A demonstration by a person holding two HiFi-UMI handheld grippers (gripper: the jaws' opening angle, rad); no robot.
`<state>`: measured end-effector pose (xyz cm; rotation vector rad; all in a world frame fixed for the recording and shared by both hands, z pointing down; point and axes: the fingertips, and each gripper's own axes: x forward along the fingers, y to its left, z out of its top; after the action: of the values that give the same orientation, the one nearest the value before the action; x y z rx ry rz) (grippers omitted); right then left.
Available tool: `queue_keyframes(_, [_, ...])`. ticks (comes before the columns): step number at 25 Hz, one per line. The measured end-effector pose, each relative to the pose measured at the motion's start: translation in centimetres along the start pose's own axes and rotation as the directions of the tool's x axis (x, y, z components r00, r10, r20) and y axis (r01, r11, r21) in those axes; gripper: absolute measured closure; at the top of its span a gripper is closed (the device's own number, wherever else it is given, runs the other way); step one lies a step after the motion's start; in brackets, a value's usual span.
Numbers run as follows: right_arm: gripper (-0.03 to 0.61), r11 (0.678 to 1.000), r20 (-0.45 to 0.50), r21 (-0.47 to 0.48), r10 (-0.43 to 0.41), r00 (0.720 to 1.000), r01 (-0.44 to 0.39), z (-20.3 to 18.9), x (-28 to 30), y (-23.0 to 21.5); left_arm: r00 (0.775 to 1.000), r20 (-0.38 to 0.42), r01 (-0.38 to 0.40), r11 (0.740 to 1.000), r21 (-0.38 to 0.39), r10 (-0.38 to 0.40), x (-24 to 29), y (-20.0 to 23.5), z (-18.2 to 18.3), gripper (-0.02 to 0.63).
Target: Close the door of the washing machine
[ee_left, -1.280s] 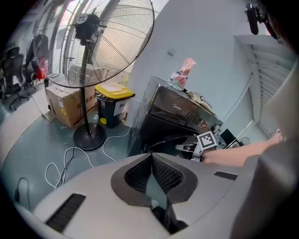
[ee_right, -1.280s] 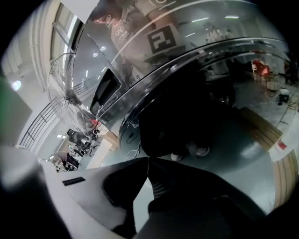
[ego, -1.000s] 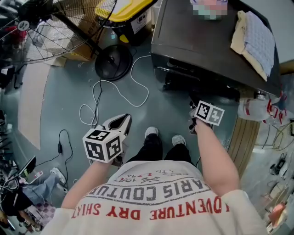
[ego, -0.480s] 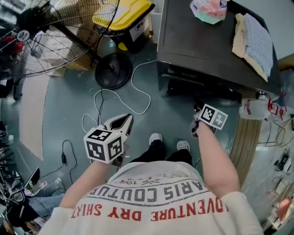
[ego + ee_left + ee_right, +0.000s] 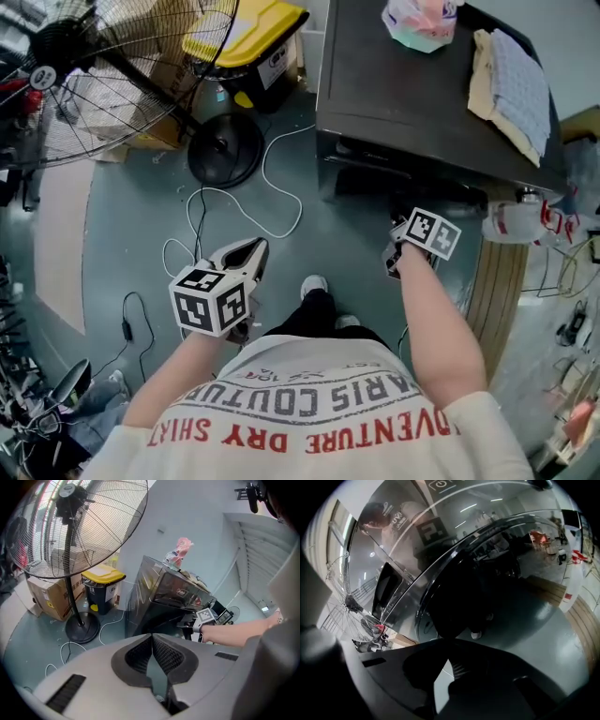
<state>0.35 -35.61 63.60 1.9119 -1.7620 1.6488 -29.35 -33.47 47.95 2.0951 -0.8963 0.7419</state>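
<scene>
The dark washing machine (image 5: 422, 94) stands ahead of me, its glossy front (image 5: 157, 599) facing me. In the right gripper view its curved, mirror-like door (image 5: 454, 573) fills the frame at very close range. My right gripper (image 5: 396, 242) is shut and empty, held right at the machine's front low down; whether its tip (image 5: 449, 641) touches the door I cannot tell. The left gripper view also shows the right gripper (image 5: 186, 623) against the machine. My left gripper (image 5: 257, 247) hangs over the floor to the left, away from the machine, its jaws (image 5: 152, 637) shut with nothing in them.
A big standing fan (image 5: 94, 75) with a round base (image 5: 225, 150) is at the left, with a white cable (image 5: 272, 202) looping over the floor. A yellow-lidded bin (image 5: 248, 33) stands behind it. Folded cloth (image 5: 516, 80) and a pink bag (image 5: 417, 21) lie on the machine. A wooden board (image 5: 502, 281) is at the right.
The right gripper has stayed at the machine's front and rolled a little. The person's shoes have drawn back under the body. The left gripper has shifted only slightly.
</scene>
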Motion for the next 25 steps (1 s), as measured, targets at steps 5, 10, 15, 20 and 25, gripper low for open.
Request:
queue_keyframes(5, [0.557, 0.989, -0.053, -0.14, 0.04, 0.998, -0.047, 0.0, -0.9, 1.2, 1.0, 0.018, 0.006, 1.0, -0.012, -0.006, -0.4, -1.1, -0.2, 0.583])
queue_keyframes(10, [0.557, 0.936, -0.1, -0.253, 0.225, 0.969, -0.243, -0.9, -5.2, 5.6, 0.999, 0.045, 0.032, 0.999, -0.014, -0.031, -1.1, -3.9, -0.5, 0.583])
queue_keyframes(15, [0.557, 0.812, -0.096, -0.242, 0.524, 0.846, -0.53, -1.4, -14.2, 13.0, 0.993, 0.089, 0.082, 0.997, 0.012, -0.083, -3.3, -8.1, -0.2, 0.583])
queue_keyframes(20, [0.557, 0.702, -0.046, -0.342, 0.651, 0.758, -0.624, -1.0, -23.7, 17.0, 0.974, 0.17, 0.142, 0.988, 0.064, -0.151, -7.1, -13.2, 1.0, 0.583])
queue_keyframes(25, [0.557, 0.636, -0.033, -0.474, 0.679, 0.733, -0.61, -1.7, -30.8, 18.3, 0.936, 0.267, 0.201, 0.972, 0.123, -0.228, -11.3, -18.5, 1.9, 0.583])
